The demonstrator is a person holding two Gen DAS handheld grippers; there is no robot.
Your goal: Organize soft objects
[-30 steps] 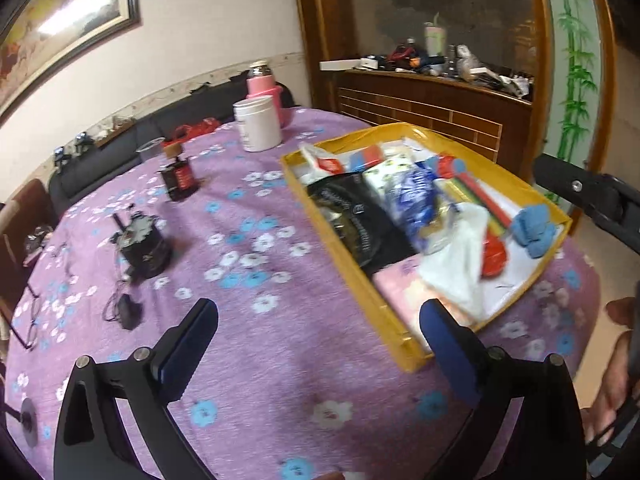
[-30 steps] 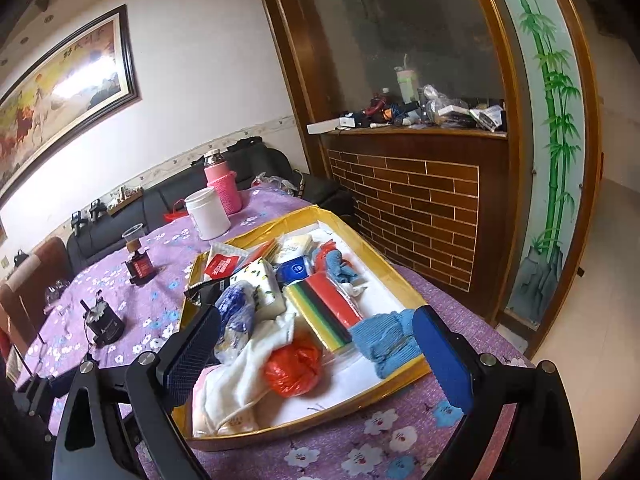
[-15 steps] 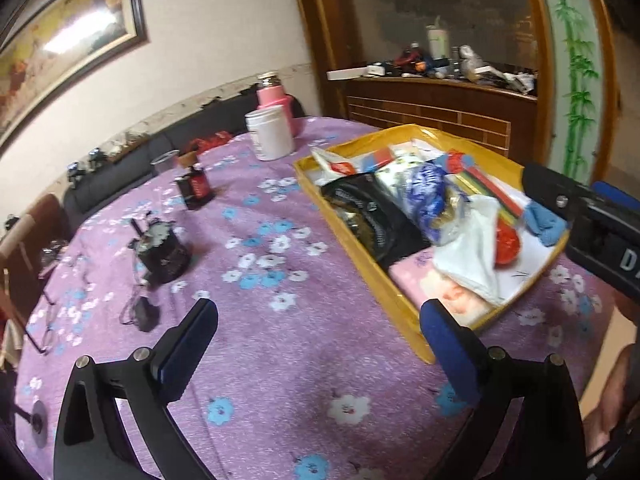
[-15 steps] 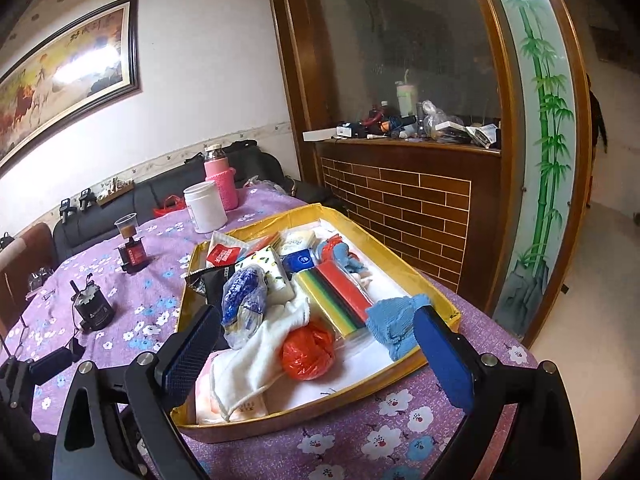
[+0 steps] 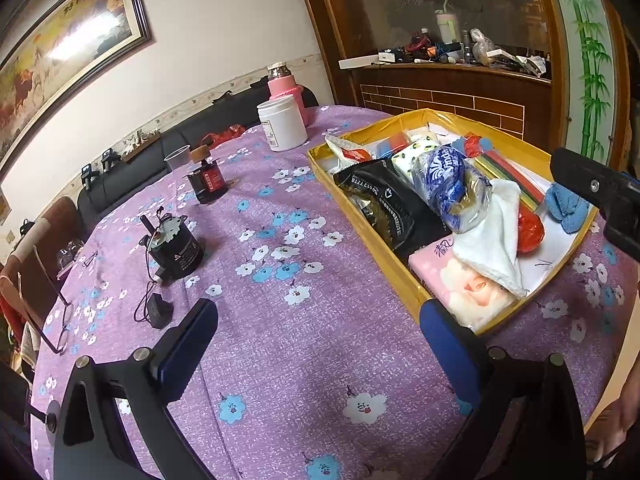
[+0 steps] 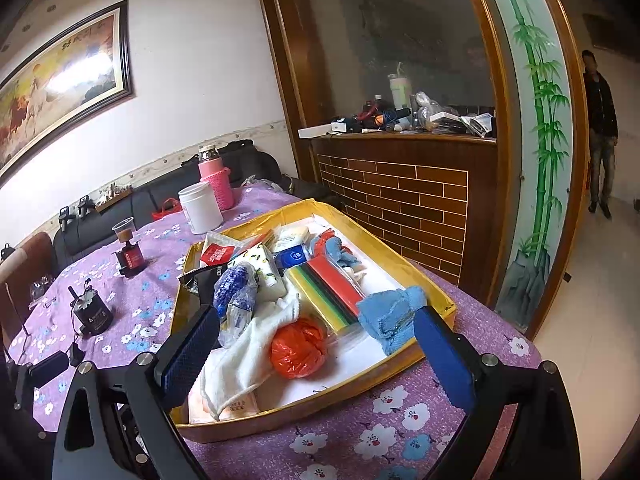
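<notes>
Approach step, nothing picked yet. Both the left gripper & right gripper hang w/ fingers spread, empty. Soft stuff sits in the yellow tray: limp white towel, crinkly red bag, fuzzy blue cloth. Next prob. needs the right lowered onto the towel.

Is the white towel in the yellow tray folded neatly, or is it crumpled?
Crumpled. The white towel lies loosely bunched in the yellow tray, draped over a pink pack.
</notes>
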